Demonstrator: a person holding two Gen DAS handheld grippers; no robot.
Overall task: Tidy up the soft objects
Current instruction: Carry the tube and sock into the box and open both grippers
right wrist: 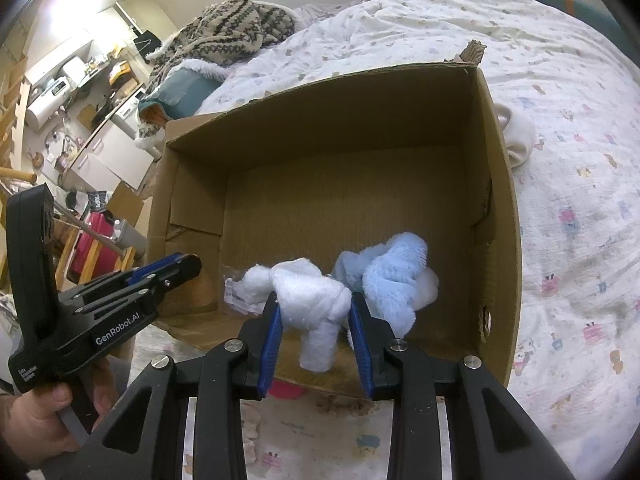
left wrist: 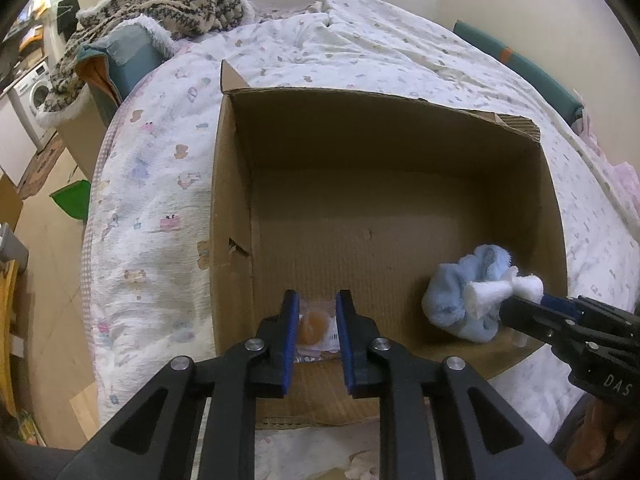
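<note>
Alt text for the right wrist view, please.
The right hand-held gripper clamps a fluffy blue-and-white soft toy over the near end of an open cardboard box on a patterned bedspread. The left hand-held gripper reaches in at left.

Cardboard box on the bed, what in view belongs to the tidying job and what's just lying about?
Part of the job:
- box
- blue-and-white plush, held in the right gripper
- packet on the box floor, beyond the left gripper

Just lying about:
- patterned knit blanket
- cream cloth beside the box
- quilt
- washing machine
</note>
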